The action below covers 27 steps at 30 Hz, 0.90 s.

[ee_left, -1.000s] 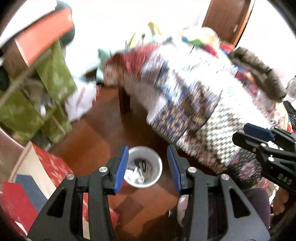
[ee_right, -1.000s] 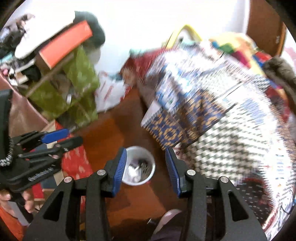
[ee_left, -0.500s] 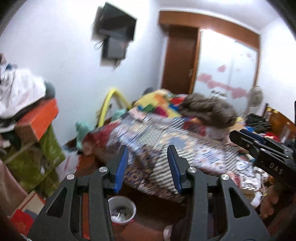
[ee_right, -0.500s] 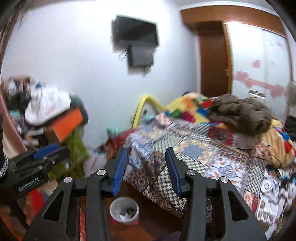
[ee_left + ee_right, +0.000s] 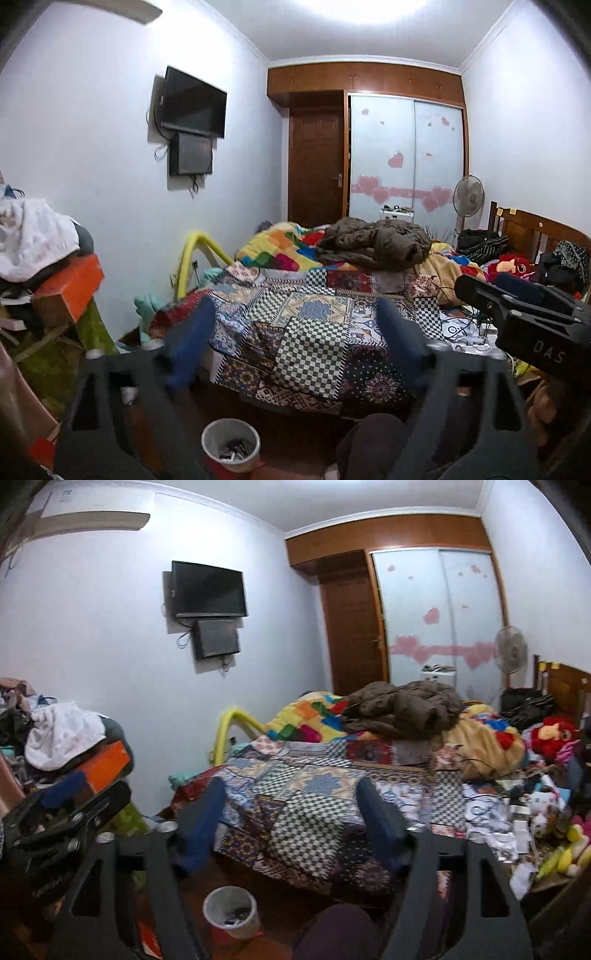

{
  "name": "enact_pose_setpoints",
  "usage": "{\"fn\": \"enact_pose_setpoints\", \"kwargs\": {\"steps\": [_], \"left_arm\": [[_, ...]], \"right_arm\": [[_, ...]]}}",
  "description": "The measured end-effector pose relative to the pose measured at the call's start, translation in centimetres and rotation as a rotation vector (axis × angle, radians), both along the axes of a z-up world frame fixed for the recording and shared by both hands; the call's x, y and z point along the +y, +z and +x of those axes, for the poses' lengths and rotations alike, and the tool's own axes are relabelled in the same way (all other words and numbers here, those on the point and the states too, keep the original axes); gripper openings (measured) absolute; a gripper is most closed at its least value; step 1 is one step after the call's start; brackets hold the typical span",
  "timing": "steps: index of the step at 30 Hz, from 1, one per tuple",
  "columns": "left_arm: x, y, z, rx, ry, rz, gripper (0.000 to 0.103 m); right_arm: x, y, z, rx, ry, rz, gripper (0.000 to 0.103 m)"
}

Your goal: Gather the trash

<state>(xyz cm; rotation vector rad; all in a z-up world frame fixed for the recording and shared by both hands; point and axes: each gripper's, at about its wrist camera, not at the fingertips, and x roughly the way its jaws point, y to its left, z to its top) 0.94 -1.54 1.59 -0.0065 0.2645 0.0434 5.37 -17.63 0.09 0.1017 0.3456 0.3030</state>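
My left gripper's (image 5: 291, 345) blue-padded black fingers were blurred, as were my right gripper's (image 5: 290, 819). Contents of the small white plastic waste bin (image 5: 230, 443) were too small to identify. Litter along the patchwork quilt's (image 5: 314, 794) right edge (image 5: 517, 819) stayed indistinct.

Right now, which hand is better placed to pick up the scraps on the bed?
Probably the right gripper: the paper scraps lie on its side of the bed, and its jaws stand open.

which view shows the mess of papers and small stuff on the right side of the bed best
The right wrist view: the clutter pile of papers, cables and small items spreads in plain sight across the bed's right edge. In the left wrist view the right gripper covers most of it; only a strip shows.
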Motion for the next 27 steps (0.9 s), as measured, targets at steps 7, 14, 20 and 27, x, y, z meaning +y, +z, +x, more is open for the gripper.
{"fn": "enact_pose_setpoints", "kwargs": {"steps": [7, 14, 20, 27], "left_arm": [[0.6, -0.6, -1.2, 0.003, 0.000, -0.039, 0.096], [1.2, -0.9, -1.9, 0.004, 0.010, -0.062, 0.096], [1.3, -1.2, -1.6, 0.022, 0.011, -0.066, 0.096], [1.5, -1.6, -1.4, 0.039, 0.009, -0.069, 0.096]], "right_arm": [[-0.9, 0.0, -2.4, -0.062, -0.123, -0.008, 0.103], [-0.4, -0.1, -2.9, -0.069, -0.108, -0.036, 0.103], [-0.3, -0.6, -3.1, -0.048, -0.097, -0.044, 0.103], [-0.4, -0.8, -2.9, -0.027, -0.090, -0.044, 0.103]]}}
